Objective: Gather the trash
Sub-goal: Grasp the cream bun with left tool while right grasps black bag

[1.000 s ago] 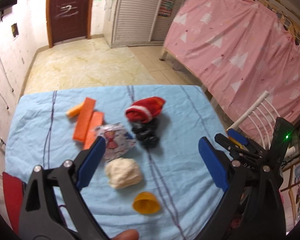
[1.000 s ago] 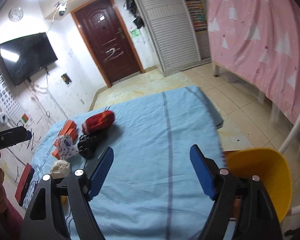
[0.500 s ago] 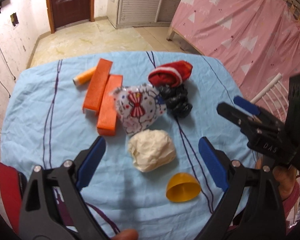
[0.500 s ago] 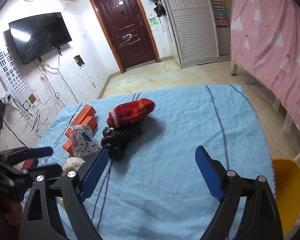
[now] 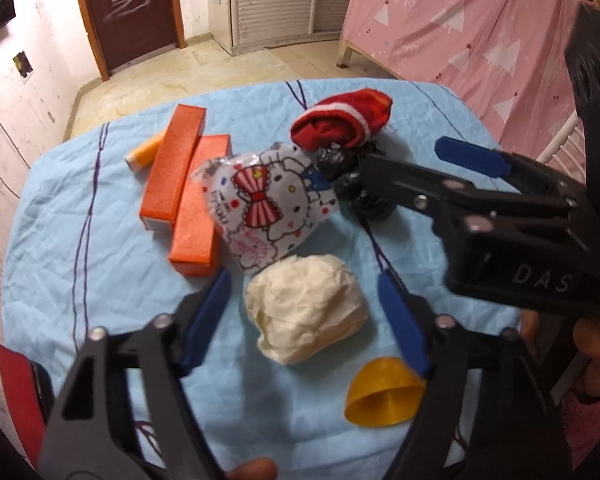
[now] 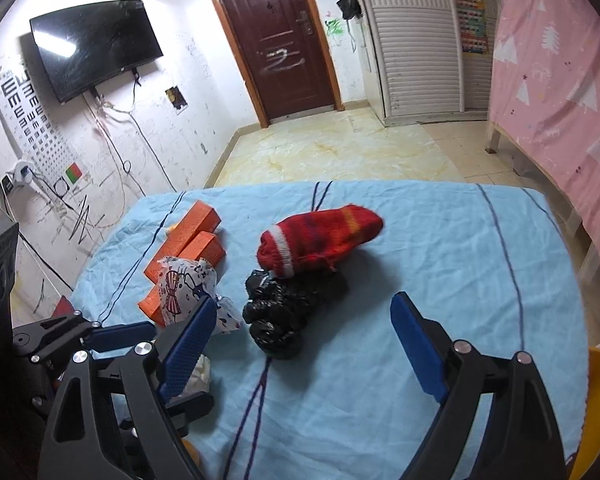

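A crumpled cream-white wad of paper (image 5: 306, 312) lies on the light-blue striped cloth (image 5: 80, 264) of the table, framed between the blue-padded fingers of the left gripper (image 5: 306, 320), which stand wide apart on either side of it without touching. Just beyond the wad sits a glossy cartoon-printed wrapper with a red-striped bow (image 5: 266, 208), overlapping the nearer of two long orange cardboard boxes (image 5: 192, 196) that lie side by side; a small orange-and-white tube (image 5: 144, 154) rests against the farther box. To the right of the wrapper is a bunched black plastic bag (image 6: 284, 312), with a red knitted sock with a white band (image 6: 320, 240) resting partly on top of it. A yellow plastic cup lying on its side (image 5: 384, 394) is close to the wad, beside the left gripper's right finger. The right gripper (image 6: 304, 344) hovers with its fingers spread open, empty, just short of the black bag; in the left view its black body crosses over that bag and hides part of it.
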The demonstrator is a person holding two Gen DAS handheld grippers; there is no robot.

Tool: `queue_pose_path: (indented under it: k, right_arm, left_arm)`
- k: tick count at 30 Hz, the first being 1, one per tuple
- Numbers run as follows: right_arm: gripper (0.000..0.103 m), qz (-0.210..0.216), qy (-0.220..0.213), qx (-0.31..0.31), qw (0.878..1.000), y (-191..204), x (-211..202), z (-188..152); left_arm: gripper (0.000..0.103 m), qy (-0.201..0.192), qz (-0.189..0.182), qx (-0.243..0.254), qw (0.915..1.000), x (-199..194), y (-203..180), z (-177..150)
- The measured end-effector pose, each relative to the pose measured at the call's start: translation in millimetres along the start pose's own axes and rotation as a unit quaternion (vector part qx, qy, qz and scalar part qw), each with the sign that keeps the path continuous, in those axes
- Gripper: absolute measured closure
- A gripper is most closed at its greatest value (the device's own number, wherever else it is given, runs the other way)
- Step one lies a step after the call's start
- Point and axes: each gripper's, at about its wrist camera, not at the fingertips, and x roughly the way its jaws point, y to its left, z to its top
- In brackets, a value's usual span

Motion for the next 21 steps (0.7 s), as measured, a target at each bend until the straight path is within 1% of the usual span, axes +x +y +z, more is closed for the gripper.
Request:
queue_pose_path:
  k: [3, 6, 8, 9, 10, 11, 13, 16, 21]
  right_arm:
    - [0.021, 0.002, 0.014, -0.009, 1.0, 7, 11, 4]
    - [0.021, 0.006, 0.025, -0.012, 1.0, 10, 20, 3]
    - [0.031, 0.007, 0.03, -0.011, 0.999, 10, 24, 2]
    - [0.044, 0.009, 0.033, -0.011, 0.999, 10, 26, 3]
    - [0.052, 0.009, 0.036, -0.01, 0.999, 9, 28, 3]
    - [0.055, 0.008, 0.037, -0.007, 0.999, 8, 30, 2]
    - [0.07, 0.013, 0.039, -0.002, 0.999, 5, 32, 2]
    - [0.077, 0.018, 0.04, -0.003, 0.999, 4, 32, 0]
    - [0.078, 0.028, 0.025, -0.003, 0.999, 6, 19, -3]
  left_arm:
    - [0.044, 0.002, -0.011, 0.004, 0.9999, 3, 1, -2]
    - [0.044, -0.003, -0.013, 0.008, 0.9999, 3, 2, -4]
    - [0.044, -0.003, -0.021, 0.003, 0.9998, 3, 4, -5]
    - [0.044, -0.002, -0.026, 0.0, 0.9996, 4, 6, -5]
    - [0.044, -0.002, -0.03, -0.002, 0.9996, 3, 7, -6]
    - [0.044, -0.002, -0.032, -0.003, 0.9995, 3, 8, -6]
    - [0.044, -0.003, -0.033, -0.002, 0.9995, 3, 8, -5]
    - [0.044, -0.004, -0.033, -0.003, 0.9994, 3, 7, -6]
    - [0.045, -0.007, -0.032, -0.009, 0.9994, -3, 12, -9]
